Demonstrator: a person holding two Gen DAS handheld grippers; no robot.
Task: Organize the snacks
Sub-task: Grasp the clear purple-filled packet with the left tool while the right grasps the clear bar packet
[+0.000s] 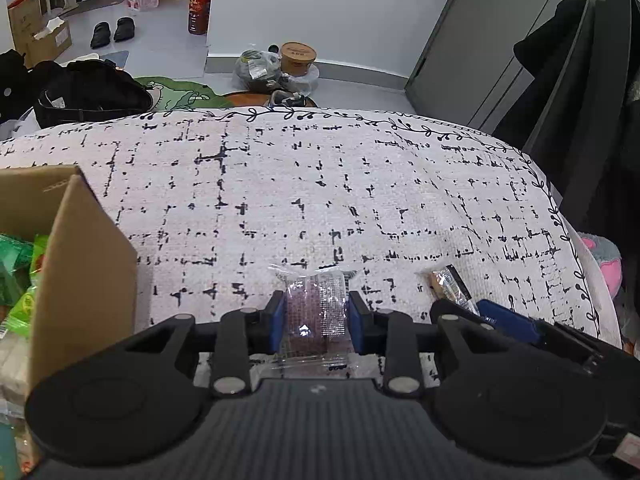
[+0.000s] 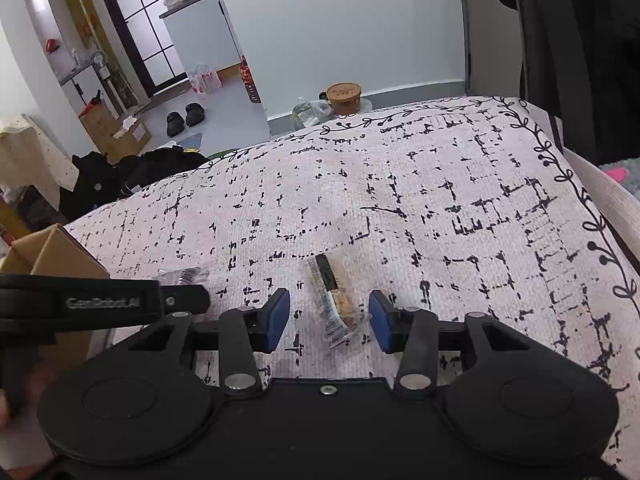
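My left gripper is shut on a clear-wrapped purple snack, its blue pads pressing both sides, just above the white patterned cloth. A cardboard box with several green snack packs stands at the left. In the right wrist view my right gripper stands open around a clear-wrapped brown snack bar that lies on the cloth; its pads do not touch the bar. That bar and the right gripper's blue finger also show at the right of the left wrist view.
The box corner and the left gripper's black body sit at the left of the right wrist view. Beyond the cloth's far edge lie dark bags, a round tub and a red bottle on the floor.
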